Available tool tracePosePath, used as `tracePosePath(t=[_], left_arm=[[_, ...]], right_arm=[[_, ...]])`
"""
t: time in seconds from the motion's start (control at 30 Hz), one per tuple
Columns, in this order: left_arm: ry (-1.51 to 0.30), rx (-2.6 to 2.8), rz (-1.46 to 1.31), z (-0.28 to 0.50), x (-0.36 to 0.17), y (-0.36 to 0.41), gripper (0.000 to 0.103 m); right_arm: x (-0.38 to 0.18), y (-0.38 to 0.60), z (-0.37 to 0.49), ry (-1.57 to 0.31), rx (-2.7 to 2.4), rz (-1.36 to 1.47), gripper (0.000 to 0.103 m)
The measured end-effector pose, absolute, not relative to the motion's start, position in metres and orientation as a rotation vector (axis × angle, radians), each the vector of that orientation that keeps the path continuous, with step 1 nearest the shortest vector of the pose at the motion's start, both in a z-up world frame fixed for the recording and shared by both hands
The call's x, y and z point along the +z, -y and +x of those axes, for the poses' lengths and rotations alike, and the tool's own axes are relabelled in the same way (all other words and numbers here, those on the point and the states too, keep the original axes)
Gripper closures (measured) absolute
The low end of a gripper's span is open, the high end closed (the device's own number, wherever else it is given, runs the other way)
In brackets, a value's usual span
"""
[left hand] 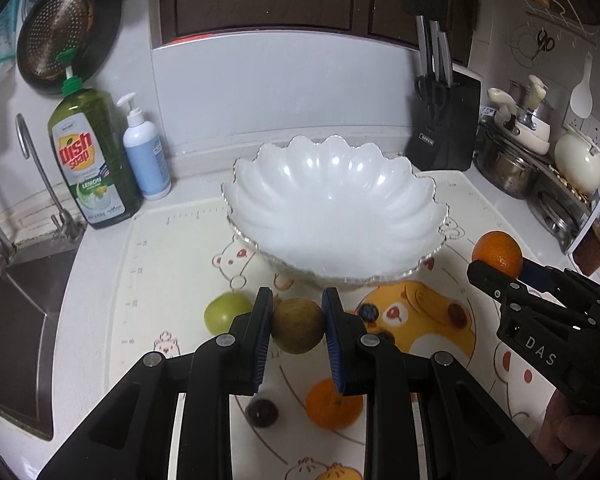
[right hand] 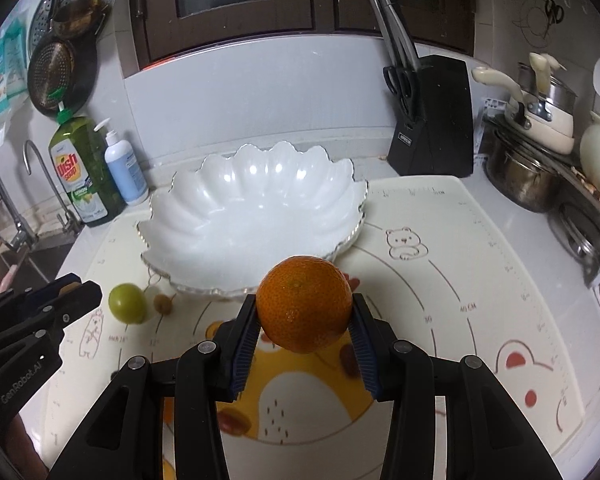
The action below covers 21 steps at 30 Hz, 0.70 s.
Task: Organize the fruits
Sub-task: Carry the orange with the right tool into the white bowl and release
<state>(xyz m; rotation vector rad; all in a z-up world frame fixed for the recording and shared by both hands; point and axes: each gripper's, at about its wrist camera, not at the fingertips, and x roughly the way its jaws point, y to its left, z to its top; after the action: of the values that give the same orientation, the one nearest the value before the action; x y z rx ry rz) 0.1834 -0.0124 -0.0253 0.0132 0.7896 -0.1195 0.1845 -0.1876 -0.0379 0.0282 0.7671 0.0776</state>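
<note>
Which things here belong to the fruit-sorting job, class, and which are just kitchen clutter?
Part of the job:
- white bowl
- brownish fruit, in the left gripper
- orange, in the right gripper
- green fruit, second orange and dark fruit, on the mat

Just lying about:
- dish soap
- pump bottle
- knife block
- pots

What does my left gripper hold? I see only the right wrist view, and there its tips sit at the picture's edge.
Observer: The left gripper is shut on a brown round fruit, in front of the white bowl.
Operator: Are there fruits on the mat that I miss?
Observer: Yes, a second orange lies on the mat, below the left gripper.
Operator: Anything beside it?
Observer: A small dark round thing, likely a fruit, lies left of that orange.
</note>
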Motion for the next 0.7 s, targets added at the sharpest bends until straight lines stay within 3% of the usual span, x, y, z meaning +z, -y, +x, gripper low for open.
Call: tracePosePath(t=[0.7], left_arm=[[-0.815, -0.113, 0.052, 0.269, -0.022, 0.010, 0.077]], right_arm=[[-0.034, 0.184, 0.257, -0.778, 0.066, 0.000, 0.058]])
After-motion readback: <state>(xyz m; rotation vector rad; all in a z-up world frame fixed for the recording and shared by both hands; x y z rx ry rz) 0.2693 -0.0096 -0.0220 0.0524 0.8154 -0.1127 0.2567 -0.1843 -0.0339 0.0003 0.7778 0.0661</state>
